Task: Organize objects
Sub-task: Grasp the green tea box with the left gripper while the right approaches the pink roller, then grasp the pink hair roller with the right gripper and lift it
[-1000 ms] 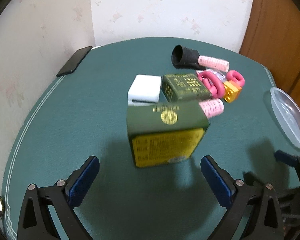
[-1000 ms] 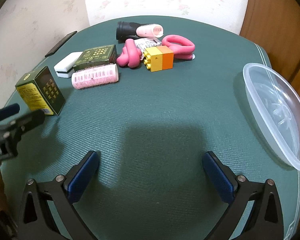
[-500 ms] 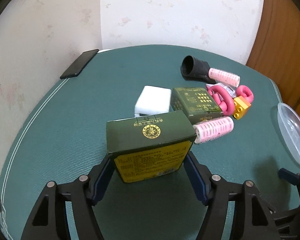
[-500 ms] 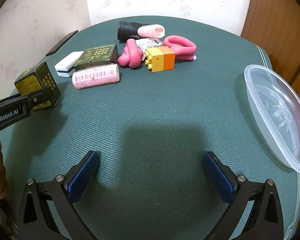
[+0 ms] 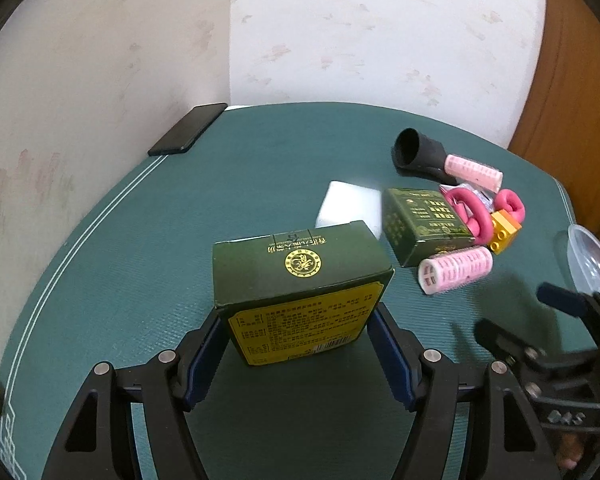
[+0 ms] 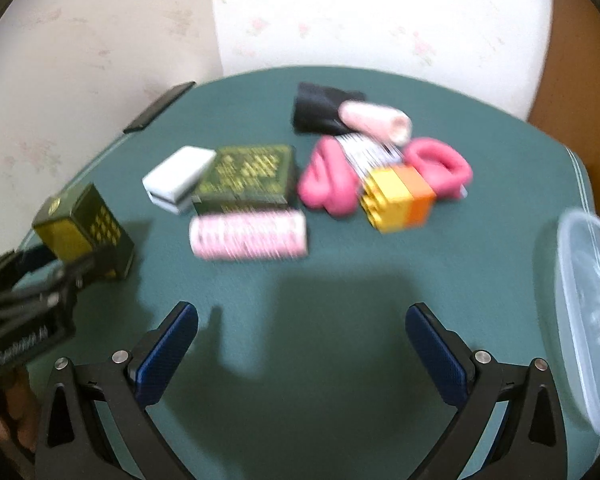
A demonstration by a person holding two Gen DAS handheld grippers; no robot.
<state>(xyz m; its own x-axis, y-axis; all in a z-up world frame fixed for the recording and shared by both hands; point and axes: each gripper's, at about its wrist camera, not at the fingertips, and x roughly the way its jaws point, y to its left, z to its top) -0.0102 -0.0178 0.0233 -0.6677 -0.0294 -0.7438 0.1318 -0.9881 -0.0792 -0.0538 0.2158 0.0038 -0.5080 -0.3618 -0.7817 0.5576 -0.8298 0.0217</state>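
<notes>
Since a second ago, my left gripper (image 5: 298, 354) has closed onto the upright green box (image 5: 300, 292), near left on the table (image 5: 120, 260). My right gripper (image 6: 302, 350) hangs wide and empty. Curlers, blocks and the clear bowl (image 6: 588, 320) at right await sorting.

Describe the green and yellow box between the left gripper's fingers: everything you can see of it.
The green and yellow box looks like printed cardboard: dark green top with a round gold emblem, yellow near face with small print and a barcode, and a green side with gold marks in the right wrist view. It stands upright, closed and undented on the green table mat. The left gripper clamps its two sides with blue pads. It stands apart from the other items.
</notes>
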